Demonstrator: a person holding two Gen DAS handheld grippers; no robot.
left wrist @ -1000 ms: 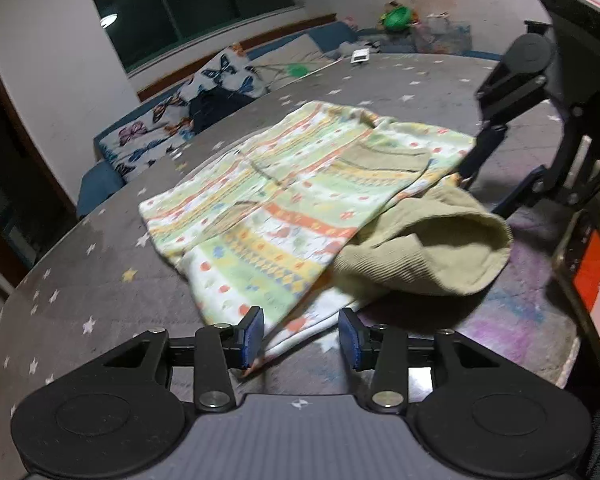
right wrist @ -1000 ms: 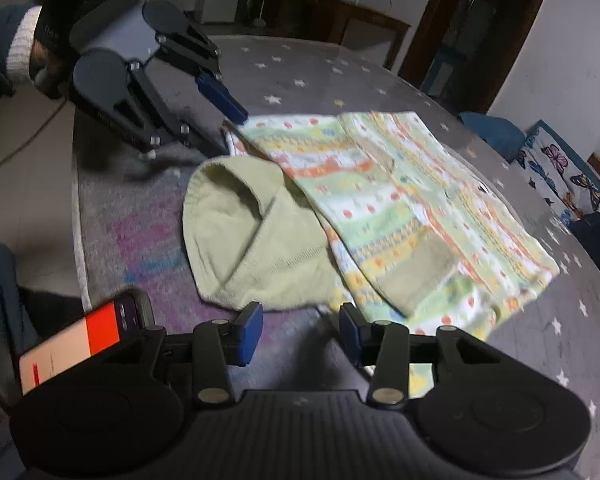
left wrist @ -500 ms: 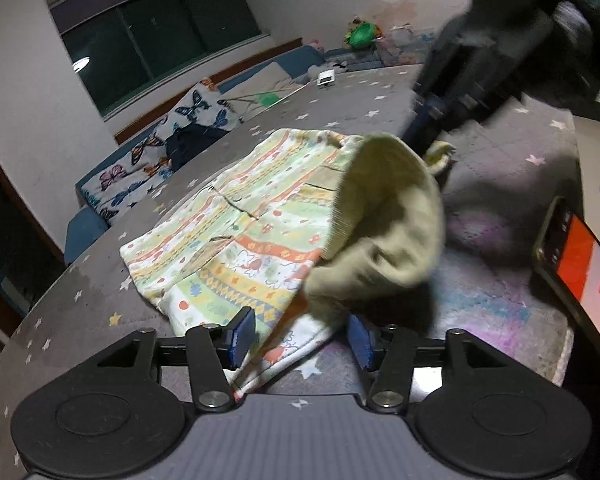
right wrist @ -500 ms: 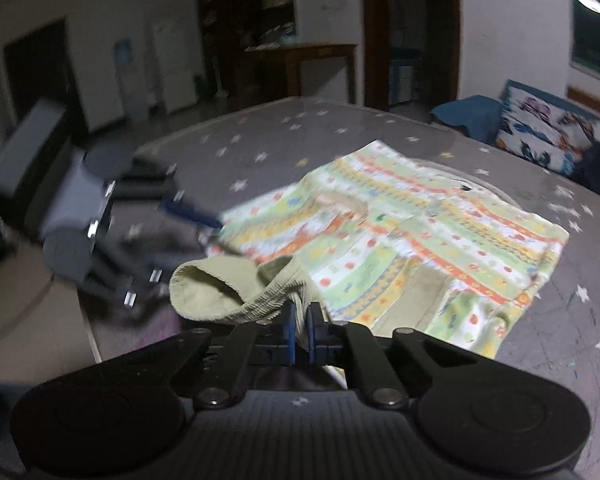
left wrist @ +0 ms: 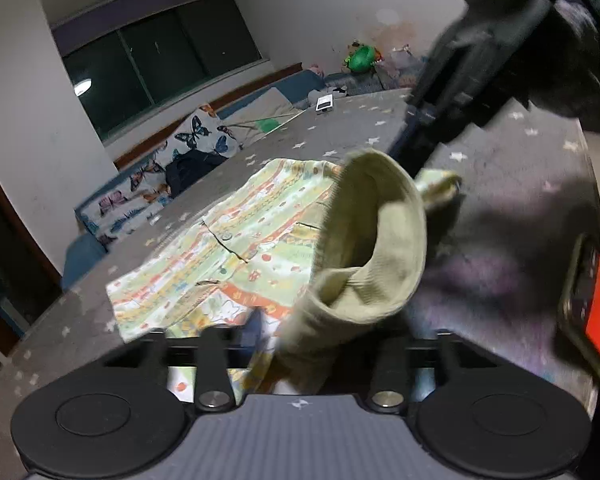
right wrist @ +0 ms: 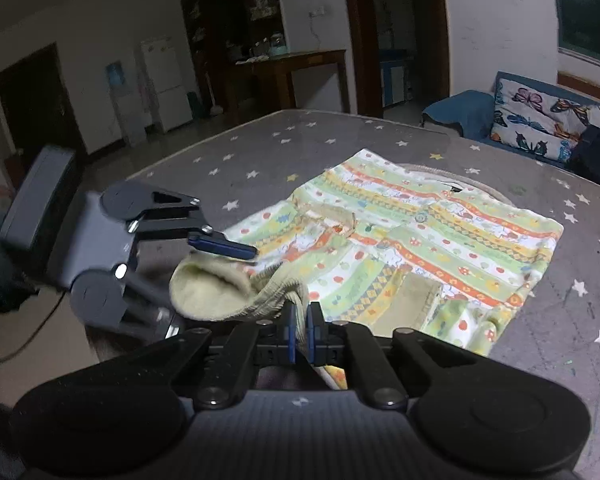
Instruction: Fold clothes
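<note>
A patterned green, orange and white garment [left wrist: 220, 256] lies flat on the grey star-print table [left wrist: 340, 128]; it also shows in the right wrist view [right wrist: 420, 240]. Its olive-green ribbed hood [left wrist: 372, 240] is lifted off the table. My right gripper [right wrist: 300, 330] is shut on the hood's ribbed edge [right wrist: 228, 292]. My left gripper [left wrist: 296, 332] is open, with the hood's lower part hanging between its fingers. In the right wrist view the left gripper [right wrist: 220, 264] sits at the left, one blue pad above the hood.
A phone with a red screen [left wrist: 596, 304] lies at the table's right edge. A small white box [left wrist: 325, 104] sits at the far edge. A sofa with butterfly cushions [left wrist: 188, 148] stands behind the table, also visible in the right wrist view [right wrist: 540, 120].
The right gripper has carried the hood further up and over the garment. The left gripper has moved in so the hood's lower part now hangs between its open fingers.
</note>
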